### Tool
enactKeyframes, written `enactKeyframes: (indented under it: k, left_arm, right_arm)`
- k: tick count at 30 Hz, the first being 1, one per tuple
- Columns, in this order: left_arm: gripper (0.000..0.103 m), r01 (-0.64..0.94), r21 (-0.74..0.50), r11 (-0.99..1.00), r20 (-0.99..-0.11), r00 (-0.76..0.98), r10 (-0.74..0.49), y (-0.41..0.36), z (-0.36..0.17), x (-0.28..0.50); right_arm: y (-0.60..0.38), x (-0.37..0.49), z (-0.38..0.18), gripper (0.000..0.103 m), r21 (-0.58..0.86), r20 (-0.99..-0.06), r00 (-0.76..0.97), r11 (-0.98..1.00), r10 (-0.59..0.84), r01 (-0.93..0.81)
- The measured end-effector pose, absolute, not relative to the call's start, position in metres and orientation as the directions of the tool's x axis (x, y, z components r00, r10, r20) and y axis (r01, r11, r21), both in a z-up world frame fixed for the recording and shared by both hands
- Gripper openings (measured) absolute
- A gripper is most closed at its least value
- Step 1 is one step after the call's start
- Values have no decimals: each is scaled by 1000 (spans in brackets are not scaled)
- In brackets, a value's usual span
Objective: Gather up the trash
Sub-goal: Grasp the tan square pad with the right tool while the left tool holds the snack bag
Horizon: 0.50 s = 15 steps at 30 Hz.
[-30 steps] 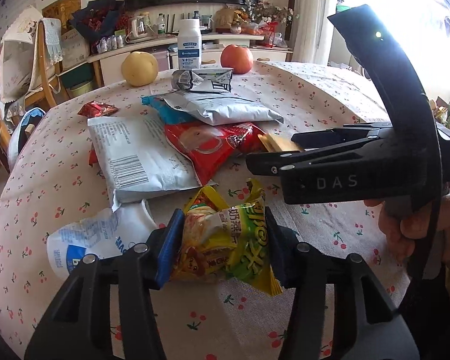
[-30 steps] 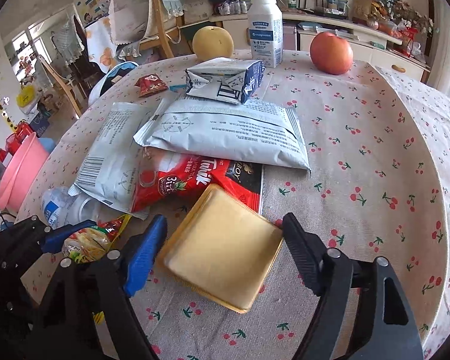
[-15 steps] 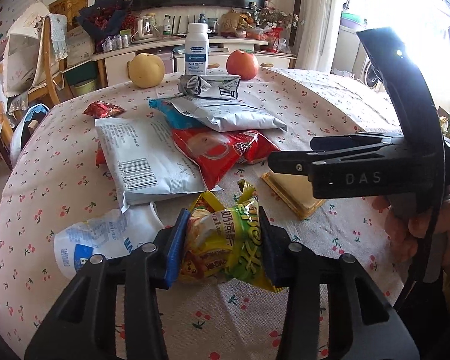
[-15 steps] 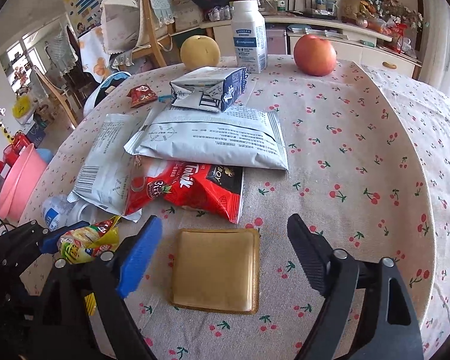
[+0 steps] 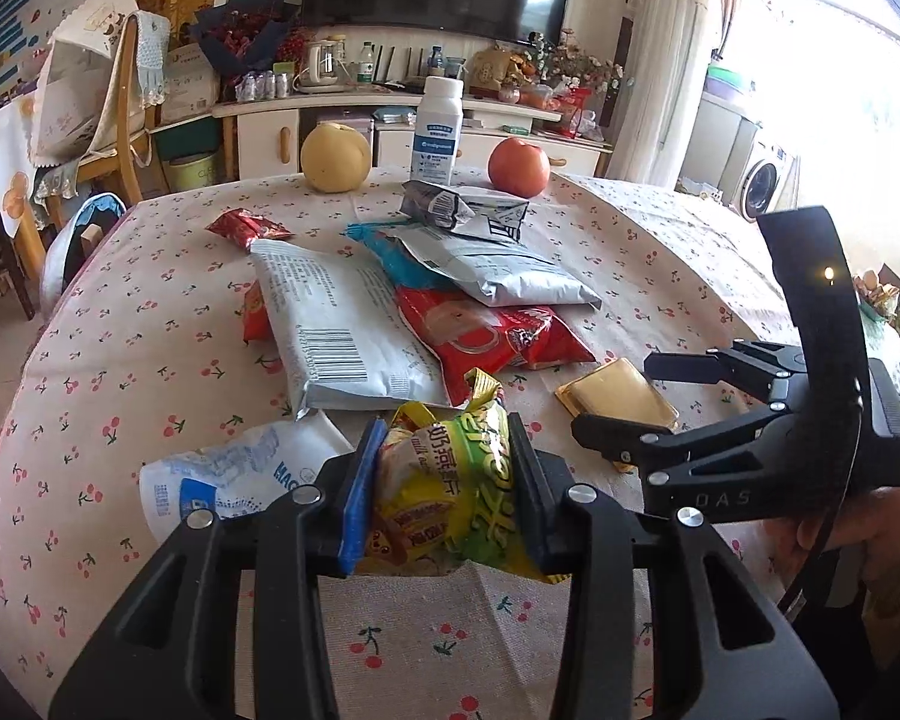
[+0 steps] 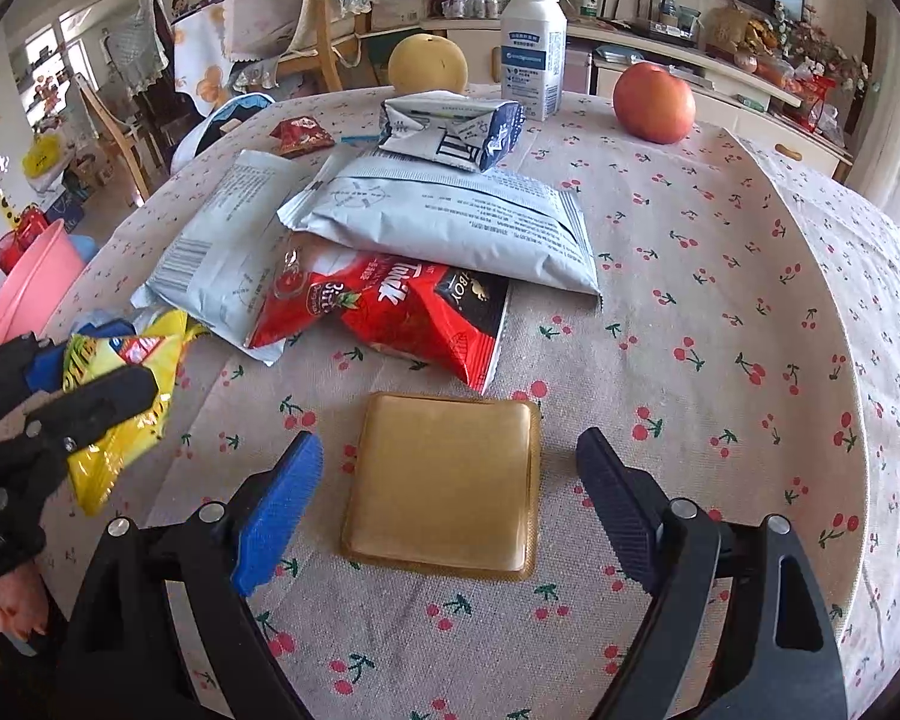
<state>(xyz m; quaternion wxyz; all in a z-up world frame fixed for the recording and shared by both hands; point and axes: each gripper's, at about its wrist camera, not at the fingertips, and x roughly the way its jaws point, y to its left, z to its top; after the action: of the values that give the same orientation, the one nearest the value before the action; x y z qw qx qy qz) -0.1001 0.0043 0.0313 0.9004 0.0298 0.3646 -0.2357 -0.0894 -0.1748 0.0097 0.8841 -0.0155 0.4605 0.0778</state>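
My left gripper (image 5: pixel 444 492) is shut on a yellow-green snack wrapper (image 5: pixel 450 498) and holds it above the cherry-print tablecloth (image 5: pixel 120 360); the wrapper also shows in the right wrist view (image 6: pixel 126 384). My right gripper (image 6: pixel 450 516) is open, its fingers on either side of a flat gold square packet (image 6: pixel 444 480) that lies on the cloth; the packet also shows in the left wrist view (image 5: pixel 618 396). Beyond lie a red snack bag (image 6: pixel 390 312), two grey-white bags (image 6: pixel 450 222), a crushed carton (image 6: pixel 450 129) and a small red wrapper (image 6: pixel 300 135).
A pear (image 6: pixel 427 63), a white bottle (image 6: pixel 534 57) and a red apple (image 6: pixel 654 102) stand at the table's far edge. A crumpled white-blue bag (image 5: pixel 228 480) lies near the left gripper. A pink bin (image 6: pixel 24 294) stands on the floor at left. Chairs stand beyond.
The gold packet has gone from tilted between my right gripper's fingers to lying flat on the cloth, and the right gripper has drawn back. My left gripper has lifted the yellow-green wrapper higher.
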Motion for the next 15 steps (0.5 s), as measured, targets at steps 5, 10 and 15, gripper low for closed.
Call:
enactKeyframes:
  k: [5, 10, 15]
  left_arm:
    - [41, 432, -176, 885, -657, 618, -432, 14, 35, -95]
    - [40, 416, -245, 876, -631, 617, -470, 26, 41, -91]
    - [40, 390, -296, 872, -605, 629, -487, 42, 48, -88]
  right_arm:
    - [-170, -91, 10, 65, 2, -810, 579, 988, 93, -156]
    - [-172, -92, 9, 64, 8, -803, 589, 989, 93, -144]
    - [-173, -94, 20, 64, 40, -783, 613, 992, 104, -118]
